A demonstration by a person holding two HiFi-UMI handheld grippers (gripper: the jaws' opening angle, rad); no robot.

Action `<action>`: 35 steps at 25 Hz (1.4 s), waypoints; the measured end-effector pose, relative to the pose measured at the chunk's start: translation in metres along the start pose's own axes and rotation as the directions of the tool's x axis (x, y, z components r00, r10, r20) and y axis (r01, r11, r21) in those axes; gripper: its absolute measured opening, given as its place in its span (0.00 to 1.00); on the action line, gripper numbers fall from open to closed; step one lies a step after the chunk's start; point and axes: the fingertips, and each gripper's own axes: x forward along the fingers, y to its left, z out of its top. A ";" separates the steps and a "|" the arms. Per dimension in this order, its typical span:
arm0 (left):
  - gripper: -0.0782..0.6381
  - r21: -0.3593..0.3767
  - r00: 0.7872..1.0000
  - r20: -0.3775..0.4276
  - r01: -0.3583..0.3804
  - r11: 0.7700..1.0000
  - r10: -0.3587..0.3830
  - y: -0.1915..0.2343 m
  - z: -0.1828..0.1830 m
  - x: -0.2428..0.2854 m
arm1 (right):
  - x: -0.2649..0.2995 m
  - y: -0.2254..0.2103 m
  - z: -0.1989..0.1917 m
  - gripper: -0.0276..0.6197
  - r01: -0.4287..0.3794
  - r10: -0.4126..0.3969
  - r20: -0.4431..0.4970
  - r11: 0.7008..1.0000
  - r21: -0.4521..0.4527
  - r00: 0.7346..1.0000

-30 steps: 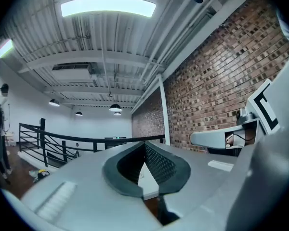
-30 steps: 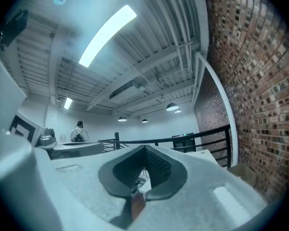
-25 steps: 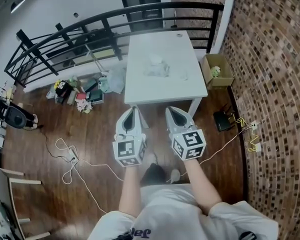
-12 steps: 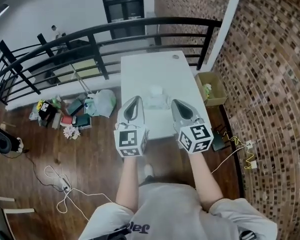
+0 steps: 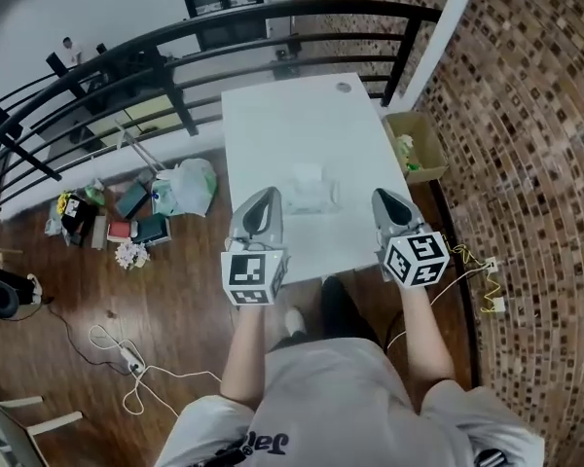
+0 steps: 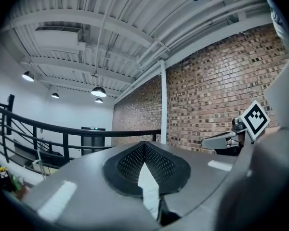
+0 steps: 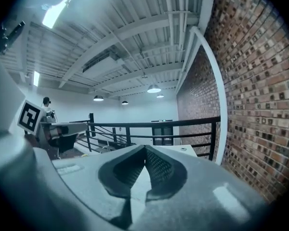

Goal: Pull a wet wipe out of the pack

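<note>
Opening one pair of jaws looks like the first need. The left gripper (image 5: 265, 195) has its jaws together on nothing, and the right gripper (image 5: 380, 195) is closed and empty too. Both hang over the near part of the table (image 5: 292, 115). The pack (image 5: 309, 191) lies between them and a little farther in, touching neither.

The pack is pale on a pale top. Something whitish rises at its far end, but it is too small to tell whether that is a flap or a wipe already showing.

A good pull probably wants one gripper pressing the pack flat near one end. The other would part its jaws, come down on the opening and pinch only the top sheet. Lifting slowly and straight up should keep the light pack from riding up with the wipe.

The box (image 5: 416, 142) on the floor at the right stands well apart from all this.
</note>
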 end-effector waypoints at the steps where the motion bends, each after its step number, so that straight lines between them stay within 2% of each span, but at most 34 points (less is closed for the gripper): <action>1: 0.13 0.005 1.000 -0.008 0.007 1.000 -0.007 0.003 -0.004 0.007 | 0.008 -0.010 -0.004 0.03 -0.010 0.009 -0.019 1.000 -0.027 1.000; 3: 0.13 -0.001 0.999 -0.031 0.021 1.000 -0.021 0.009 -0.015 0.022 | 0.024 -0.029 -0.007 0.03 -0.051 0.043 -0.070 0.992 -0.112 0.997; 5: 0.13 -0.025 0.998 -0.052 0.029 0.999 -0.031 0.015 -0.025 0.036 | 0.040 -0.046 -0.005 0.03 -0.116 0.088 -0.128 0.967 -0.229 0.988; 9: 0.13 -0.039 0.996 -0.086 0.021 0.999 -0.024 0.026 -0.052 0.061 | 0.075 -0.066 0.003 0.03 -0.289 0.201 -0.249 0.870 -0.399 0.947; 10: 0.13 -0.043 0.995 -0.098 0.021 0.999 -0.026 0.028 -0.060 0.066 | 0.083 -0.067 0.004 0.03 -0.344 0.233 -0.288 0.831 -0.437 0.929; 11: 0.13 -0.047 0.993 -0.114 0.024 0.999 -0.029 0.030 -0.068 0.071 | 0.092 -0.066 0.003 0.03 -0.401 0.260 -0.334 0.780 -0.480 0.906; 13: 0.13 -0.058 0.988 -0.152 0.026 0.998 -0.035 0.034 -0.085 0.079 | 0.109 -0.060 0.002 0.07 -0.509 0.294 -0.434 0.658 -0.554 0.852; 14: 0.13 -0.064 0.985 -0.169 0.024 0.998 -0.034 0.037 -0.094 0.080 | 0.119 -0.057 0.000 0.09 -0.556 0.309 -0.475 0.604 -0.571 0.824; 17: 0.13 -0.069 0.979 -0.201 0.005 0.998 -0.019 0.048 -0.116 0.083 | 0.148 -0.047 -0.005 0.15 -0.674 0.368 -0.567 0.471 -0.570 0.737; 23: 0.13 -0.073 0.972 -0.234 -0.021 0.997 0.003 0.047 -0.138 0.087 | 0.178 -0.019 -0.018 0.34 -0.809 0.420 -0.702 0.171 -0.562 0.576; 26: 0.13 -0.069 0.969 -0.247 -0.022 0.997 0.004 0.046 -0.146 0.083 | 0.182 0.000 -0.038 0.45 -0.844 0.408 -0.778 -0.032 -0.535 0.478; 27: 0.13 -0.069 0.967 -0.254 -0.022 0.997 0.004 0.046 -0.149 0.082 | 0.182 0.006 -0.047 0.48 -0.852 0.399 -0.803 -0.094 -0.515 0.442; 28: 0.13 -0.070 0.965 -0.262 -0.021 0.997 0.002 0.045 -0.153 0.080 | 0.183 0.013 -0.055 0.49 -0.859 0.392 -0.825 -0.143 -0.491 0.407; 30: 0.13 -0.077 0.960 -0.280 -0.021 0.997 -0.001 0.043 -0.160 0.075 | 0.184 0.028 -0.072 0.49 -0.870 0.381 -0.858 -0.213 -0.444 0.344; 32: 0.13 -0.077 0.958 -0.286 -0.029 0.997 0.006 0.043 -0.163 0.070 | 0.183 0.040 -0.092 0.48 -0.876 0.371 -0.881 -0.265 -0.404 0.294; 35: 0.13 -0.076 0.956 -0.293 -0.044 0.996 0.020 0.045 -0.167 0.064 | 0.185 0.053 -0.121 0.40 -0.882 0.356 -0.902 -0.304 -0.360 0.245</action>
